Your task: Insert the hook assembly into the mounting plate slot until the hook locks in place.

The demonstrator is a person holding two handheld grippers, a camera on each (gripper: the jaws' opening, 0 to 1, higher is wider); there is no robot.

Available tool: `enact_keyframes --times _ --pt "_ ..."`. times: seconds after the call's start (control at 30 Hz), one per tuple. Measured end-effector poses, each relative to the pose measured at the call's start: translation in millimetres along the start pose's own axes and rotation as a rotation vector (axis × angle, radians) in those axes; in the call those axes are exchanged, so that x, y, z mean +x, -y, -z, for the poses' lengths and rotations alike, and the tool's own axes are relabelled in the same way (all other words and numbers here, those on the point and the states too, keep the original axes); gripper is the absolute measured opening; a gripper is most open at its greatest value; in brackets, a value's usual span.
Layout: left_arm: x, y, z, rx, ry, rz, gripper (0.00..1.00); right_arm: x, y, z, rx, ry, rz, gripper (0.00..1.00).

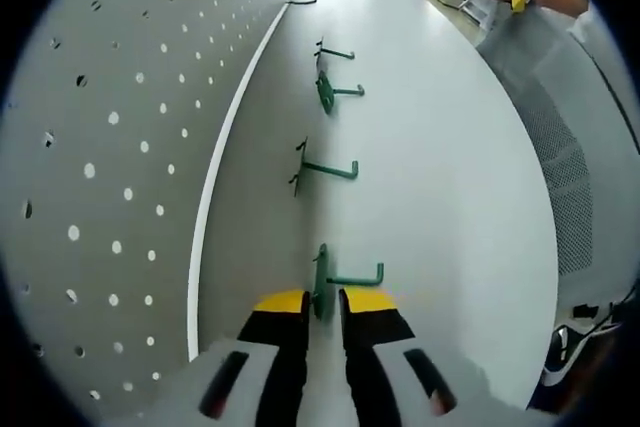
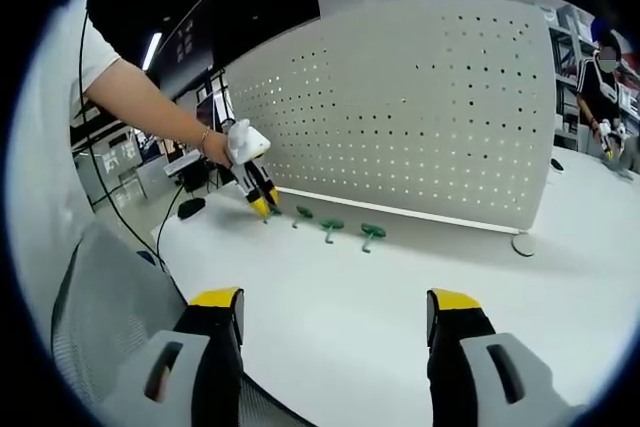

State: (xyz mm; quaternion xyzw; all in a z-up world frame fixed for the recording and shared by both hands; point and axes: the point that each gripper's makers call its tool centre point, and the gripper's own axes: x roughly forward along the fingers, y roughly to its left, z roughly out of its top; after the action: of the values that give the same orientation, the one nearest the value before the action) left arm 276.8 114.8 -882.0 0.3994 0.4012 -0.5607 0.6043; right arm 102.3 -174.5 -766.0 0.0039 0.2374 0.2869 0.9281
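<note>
Hooks (image 1: 335, 91) line the desk's (image 1: 450, 177) pegboard (image 1: 110, 147) edge; left gripper (image 1: 322, 299) pinches the nearest hook (image 1: 330, 277) for insertion, right gripper (image 2: 335, 312) spread, idle.

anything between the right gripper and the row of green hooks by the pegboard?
No. In the right gripper view, bare white tabletop separates the open right gripper from the green hooks. The left gripper is at the row's left end.
</note>
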Motion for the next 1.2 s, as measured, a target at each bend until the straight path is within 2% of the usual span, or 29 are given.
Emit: enact_keyframes --times 0.17,0.7,0.83,0.87,0.9,1.0,1.13,1.2 --pt "0 -3.3 -0.4 -0.014 -0.012 -0.015 0.06 0 0 -0.6 -0.001 -0.001 0.0 0.72" --pt "0 -2.7 -0.9 0.032 -0.022 -0.03 0.03 0 1 -0.9 -0.002 -0.002 -0.001 0.72" --pt "-2 -4.5 0.7 0.048 -0.021 -0.059 0.03 0 1 -1.7 0.001 0.003 0.0 0.72" --pt "-3 -4.1 -0.3 0.035 -0.01 -0.06 0.03 0 0 -2.0 0.001 0.004 0.0 0.72" --pt "-4 -4.7 -4.7 0.001 0.032 -0.071 0.03 -1 1 -2.5 0.001 0.006 0.002 0.72" --pt "-9 -8.1 -5.6 -0.003 0.054 -0.098 0.02 -1 1 -3.6 0.003 0.014 0.003 0.72" --pt "-17 -10.9 -17.0 -0.072 0.131 -0.131 0.02 -1 0 -5.5 0.009 0.027 -0.003 0.72" --pt "-20 -11.9 -18.2 -0.077 0.144 -0.138 0.02 -2 0 -5.9 0.012 0.03 -0.003 0.71"
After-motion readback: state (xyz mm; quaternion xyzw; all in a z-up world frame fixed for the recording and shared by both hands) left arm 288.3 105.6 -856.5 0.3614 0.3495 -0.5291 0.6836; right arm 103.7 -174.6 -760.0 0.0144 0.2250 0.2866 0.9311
